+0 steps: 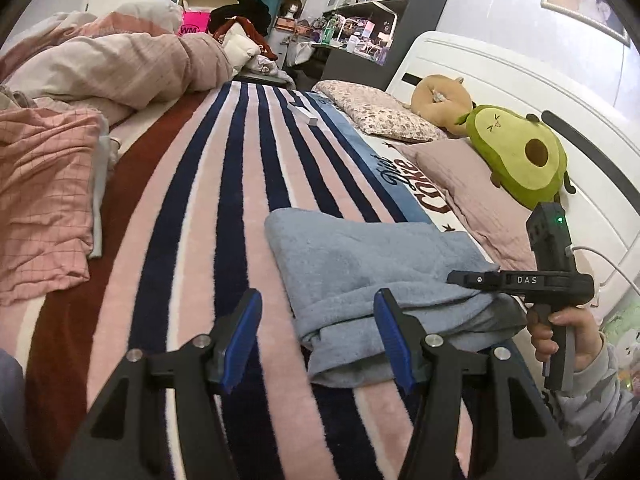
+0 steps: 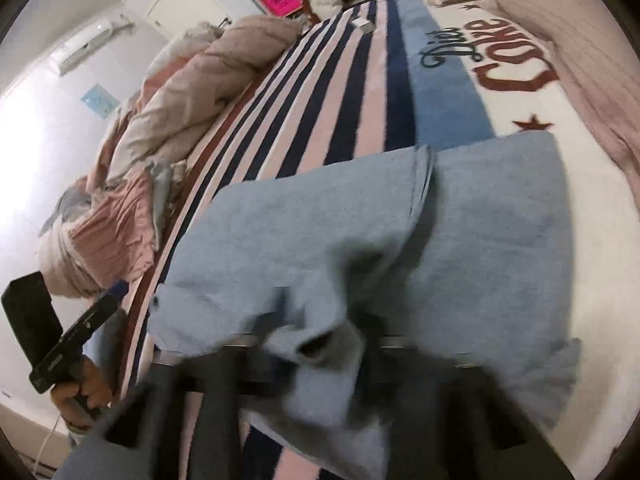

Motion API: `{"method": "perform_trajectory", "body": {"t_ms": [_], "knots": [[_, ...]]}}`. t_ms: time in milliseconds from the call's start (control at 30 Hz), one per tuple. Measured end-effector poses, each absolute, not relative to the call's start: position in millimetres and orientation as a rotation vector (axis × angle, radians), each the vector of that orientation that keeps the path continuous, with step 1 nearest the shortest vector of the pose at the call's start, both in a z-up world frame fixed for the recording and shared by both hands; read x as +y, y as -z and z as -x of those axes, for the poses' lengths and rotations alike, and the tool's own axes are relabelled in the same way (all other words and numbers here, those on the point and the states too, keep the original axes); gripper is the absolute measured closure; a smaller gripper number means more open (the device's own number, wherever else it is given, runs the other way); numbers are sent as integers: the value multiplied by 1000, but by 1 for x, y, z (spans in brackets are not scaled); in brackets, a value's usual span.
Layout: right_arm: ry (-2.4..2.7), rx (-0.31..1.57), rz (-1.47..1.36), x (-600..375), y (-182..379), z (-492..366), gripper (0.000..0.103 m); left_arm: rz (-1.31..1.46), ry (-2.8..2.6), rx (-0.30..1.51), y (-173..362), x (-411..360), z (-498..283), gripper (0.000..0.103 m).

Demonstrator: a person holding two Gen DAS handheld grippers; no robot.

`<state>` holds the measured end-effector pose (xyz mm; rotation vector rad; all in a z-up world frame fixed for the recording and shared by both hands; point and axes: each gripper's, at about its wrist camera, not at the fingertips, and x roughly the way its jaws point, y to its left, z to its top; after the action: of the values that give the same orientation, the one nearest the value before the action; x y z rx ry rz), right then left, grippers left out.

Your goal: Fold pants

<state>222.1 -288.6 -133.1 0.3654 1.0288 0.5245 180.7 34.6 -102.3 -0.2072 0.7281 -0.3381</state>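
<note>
Left gripper (image 1: 316,334), jaws spread wide and holding nothing, hovers above the striped blanket (image 1: 224,208) at the near edge of the folded light-blue pants (image 1: 372,264). Right gripper (image 2: 320,364), blurred and draped by pants cloth (image 2: 360,240); whether its jaws grip the cloth cannot be told. From the left view its body (image 1: 520,282) lies over the pants' right side. Avocado plush (image 1: 520,152) rests on the pillows (image 1: 472,184) beyond.

Pants (image 1: 360,256) lie on blanket (image 1: 224,184), pillows (image 1: 472,184) to their right.
</note>
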Motion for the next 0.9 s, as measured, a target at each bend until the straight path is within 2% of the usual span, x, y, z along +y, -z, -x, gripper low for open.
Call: {"method": "perform_trajectory", "body": {"t_ms": [300, 467, 567, 700, 767, 800, 833, 900], "knots": [[-359, 775, -218, -310, 82, -194, 97, 180, 376, 727, 98, 19, -187, 49], [-289, 792, -139, -330, 86, -176, 96, 168, 413, 755, 100, -3, -199, 46], [-276, 866, -118, -336, 108, -169, 94, 157, 428, 774, 105, -14, -207, 38], [-298, 881, -83, -338, 117, -163, 86, 181, 427, 796, 107, -21, -223, 36], [-273, 861, -88, -343, 109, -161, 71, 196, 429, 802, 107, -22, -232, 36], [-262, 846, -92, -346, 105, -161, 58, 200, 429, 803, 106, -24, -236, 35], [-248, 823, -90, -350, 98, -160, 52, 199, 429, 806, 107, -25, -240, 35], [-223, 803, -79, -355, 92, -163, 51, 179, 422, 833, 111, -31, -247, 35]]}}
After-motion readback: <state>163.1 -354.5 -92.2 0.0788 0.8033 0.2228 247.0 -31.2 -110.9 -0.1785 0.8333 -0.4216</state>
